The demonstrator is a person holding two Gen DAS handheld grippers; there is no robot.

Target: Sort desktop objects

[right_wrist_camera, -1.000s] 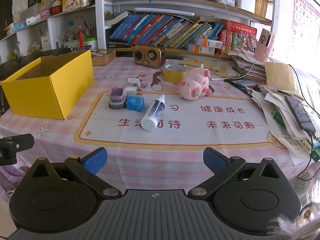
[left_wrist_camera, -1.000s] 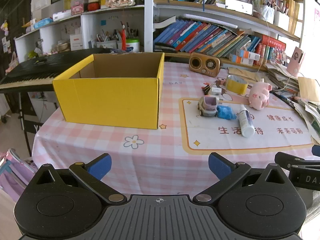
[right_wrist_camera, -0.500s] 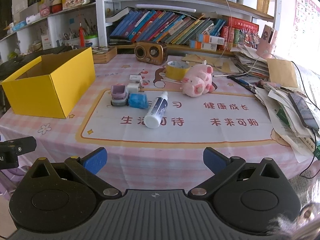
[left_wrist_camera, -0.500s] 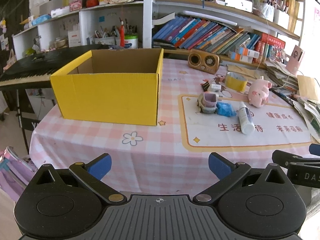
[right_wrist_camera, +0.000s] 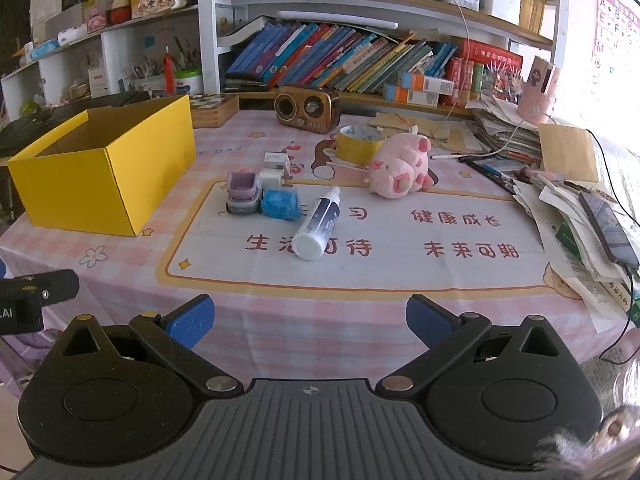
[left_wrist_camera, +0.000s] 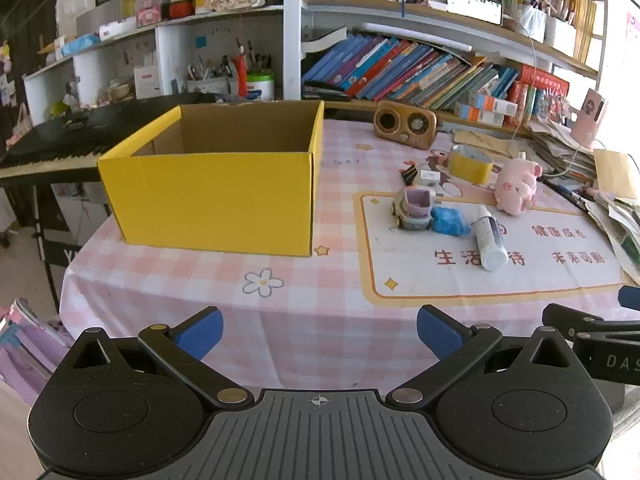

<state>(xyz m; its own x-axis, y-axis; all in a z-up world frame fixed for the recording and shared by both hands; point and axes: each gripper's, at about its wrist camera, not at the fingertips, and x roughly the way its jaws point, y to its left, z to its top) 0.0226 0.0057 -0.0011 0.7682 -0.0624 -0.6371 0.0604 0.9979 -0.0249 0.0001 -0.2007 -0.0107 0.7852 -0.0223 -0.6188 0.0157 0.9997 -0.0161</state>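
An open yellow cardboard box (left_wrist_camera: 216,196) (right_wrist_camera: 100,176) stands empty on the left of the pink checked tablecloth. To its right lie a white spray bottle (left_wrist_camera: 490,238) (right_wrist_camera: 318,224), a blue crumpled packet (left_wrist_camera: 450,220) (right_wrist_camera: 280,204), a small purple-grey container (left_wrist_camera: 414,210) (right_wrist_camera: 241,194), a white charger (right_wrist_camera: 274,178), a pink plush pig (left_wrist_camera: 516,190) (right_wrist_camera: 400,168) and a roll of yellow tape (left_wrist_camera: 470,166) (right_wrist_camera: 360,142). My left gripper (left_wrist_camera: 320,330) hangs open before the table's front edge, holding nothing. My right gripper (right_wrist_camera: 310,320) is open and empty too, in front of the bottle.
A brown retro radio (left_wrist_camera: 406,126) (right_wrist_camera: 308,108) sits at the back. Piles of papers, pens and a phone (right_wrist_camera: 608,228) crowd the right side. Bookshelves (right_wrist_camera: 360,60) rise behind the table, and a black keyboard (left_wrist_camera: 52,148) stands left of it.
Both grippers have drawn back a little from the table and risen slightly, so more of the front edge shows. Nothing on the table has moved.
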